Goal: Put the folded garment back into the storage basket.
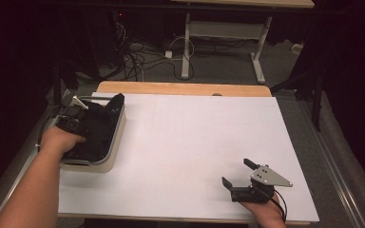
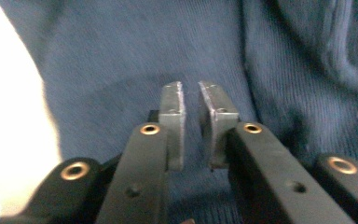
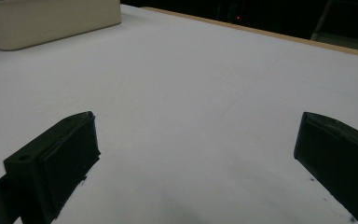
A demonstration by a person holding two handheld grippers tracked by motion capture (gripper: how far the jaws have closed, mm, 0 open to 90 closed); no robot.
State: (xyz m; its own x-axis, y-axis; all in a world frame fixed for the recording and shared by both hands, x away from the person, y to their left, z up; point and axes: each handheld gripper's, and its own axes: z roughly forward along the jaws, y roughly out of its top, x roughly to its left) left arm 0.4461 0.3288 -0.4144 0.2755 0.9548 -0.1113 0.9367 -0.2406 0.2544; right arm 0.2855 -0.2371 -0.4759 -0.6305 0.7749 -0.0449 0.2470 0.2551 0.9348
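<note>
Navy knit garment (image 2: 121, 56) heaped in cream bin (image 1: 115, 142) at nine o'clock for containment; left tongs (image 2: 192, 91) slightly parted above it, gripping nothing; right tongs (image 1: 237, 172) released, idle at five o'clock on the worktop (image 1: 195, 142).

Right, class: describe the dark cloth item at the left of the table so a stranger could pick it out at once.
Start at the white-covered table and go to its left edge, where a cream rectangular plastic bin sits. The dark blue knitted garment lies bunched inside it, with one corner poking up over the far rim. It is the only soft, dark thing there, and the left gripper hangs right over it.
</note>
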